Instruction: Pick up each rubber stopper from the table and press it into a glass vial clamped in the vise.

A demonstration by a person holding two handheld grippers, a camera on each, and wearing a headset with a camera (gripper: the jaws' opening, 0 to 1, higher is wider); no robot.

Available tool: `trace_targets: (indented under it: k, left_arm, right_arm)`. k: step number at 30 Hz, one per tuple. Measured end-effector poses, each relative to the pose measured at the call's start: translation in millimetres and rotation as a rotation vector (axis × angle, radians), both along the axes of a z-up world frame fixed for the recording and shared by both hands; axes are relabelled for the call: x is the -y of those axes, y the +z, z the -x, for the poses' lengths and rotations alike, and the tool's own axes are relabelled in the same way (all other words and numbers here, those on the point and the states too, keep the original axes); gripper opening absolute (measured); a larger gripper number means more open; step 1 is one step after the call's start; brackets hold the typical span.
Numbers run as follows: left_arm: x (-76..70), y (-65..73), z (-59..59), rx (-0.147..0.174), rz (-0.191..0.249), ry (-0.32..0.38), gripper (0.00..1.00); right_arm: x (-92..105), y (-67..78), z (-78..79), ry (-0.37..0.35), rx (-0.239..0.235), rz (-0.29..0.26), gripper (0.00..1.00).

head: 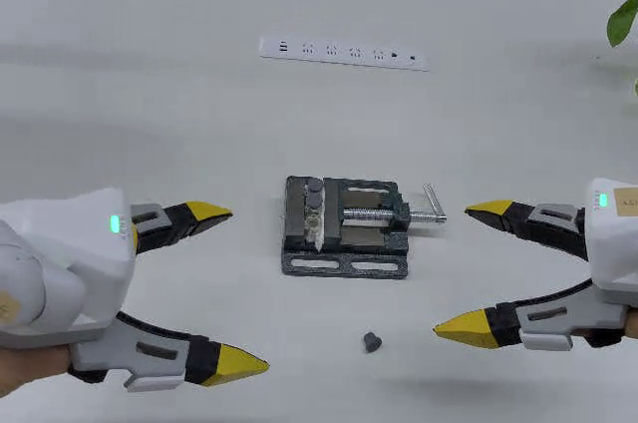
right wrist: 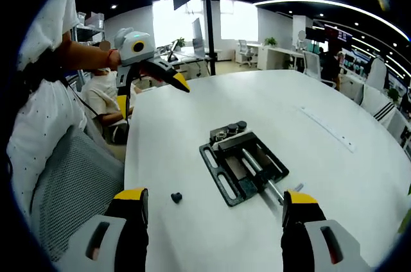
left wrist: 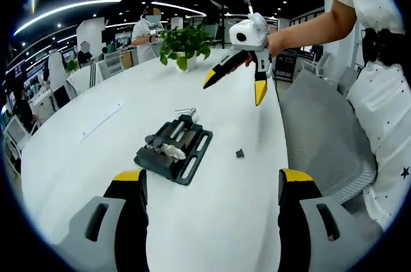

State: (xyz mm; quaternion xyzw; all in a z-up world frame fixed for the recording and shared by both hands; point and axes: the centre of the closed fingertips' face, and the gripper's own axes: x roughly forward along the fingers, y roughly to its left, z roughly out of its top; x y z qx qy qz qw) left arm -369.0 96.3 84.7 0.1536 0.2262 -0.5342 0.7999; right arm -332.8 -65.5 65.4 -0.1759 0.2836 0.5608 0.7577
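On the white table [head: 150, 124], the left gripper [head: 242, 288] hovers left of the black vise [head: 349, 233] and the right gripper [head: 454, 267] right of it, both with jaws spread wide and empty, while glass vials [head: 314, 211], some dark-capped, stand clamped in the vise and one loose rubber stopper [head: 371, 342] lies near it on the person's side.

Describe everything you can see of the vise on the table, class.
The vise is a small, dark, metal-looking bench vise sitting flat on the white table. Its base has long slots along the edges. A silvery threaded screw runs through one end and finishes in a bright bar handle. Its jaws clamp a row of small vials upright, at least two capped with dark stoppers.
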Motion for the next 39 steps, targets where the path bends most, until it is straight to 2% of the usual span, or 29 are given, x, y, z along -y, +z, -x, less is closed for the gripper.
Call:
trace_targets:
  k: [6, 9, 11, 13, 14, 16, 18, 21, 29, 31, 39]
  left_arm:
    - [14.4, -14.6, -0.4, 0.021, -0.093, -0.129, 0.76]
    - [21.9, -21.2, -0.2, 0.035, -0.13, -0.201, 0.69]
    - [29.3, -25.4, 0.3, 0.058, -0.156, -0.258, 0.62]
    - [36.7, -32.5, 1.1, 0.051, -0.176, -0.302, 0.54]
    - [38.9, -36.2, 1.5, 0.059, -0.198, -0.333, 0.51]
    - [45.9, -43.5, 0.9, 0.097, -0.24, -0.402, 0.47]
    - [53.7, -50.1, 1.7, 0.085, -0.253, -0.441, 0.44]
    - [65.4, -56.7, 2.7, 0.122, -0.28, -0.528, 0.39]
    - [83.4, -76.4, 4.0, 0.144, -0.334, -0.663, 0.24]
    - [88.2, -81.1, 4.6, 0.161, -0.353, -0.7, 0.21]
    - [104.7, -93.2, 8.8, 0.181, -0.39, -0.808, 0.18]
  right_arm:
    - [9.0, -1.1, 5.5, -0.016, -0.001, -0.022, 0.85]
    - [12.5, -2.1, 7.8, -0.022, -0.006, -0.026, 0.85]
    - [14.8, -2.4, 8.6, -0.028, -0.004, -0.028, 0.85]
    - [16.3, -1.7, 8.5, -0.038, -0.004, -0.036, 0.85]
    - [16.6, -1.5, 8.8, -0.04, -0.004, -0.038, 0.85]
    - [17.6, -1.3, 9.8, -0.042, -0.002, -0.037, 0.85]
    - [18.5, -1.2, 10.4, -0.045, -0.002, -0.039, 0.85]
    - [20.5, -1.5, 11.4, -0.05, -0.002, -0.039, 0.84]
    - [24.9, -1.6, 13.8, -0.071, -0.005, -0.047, 0.84]
    - [25.9, -2.0, 14.6, -0.076, -0.006, -0.048, 0.83]
    - [31.8, -3.5, 15.8, -0.1, -0.01, -0.052, 0.82]
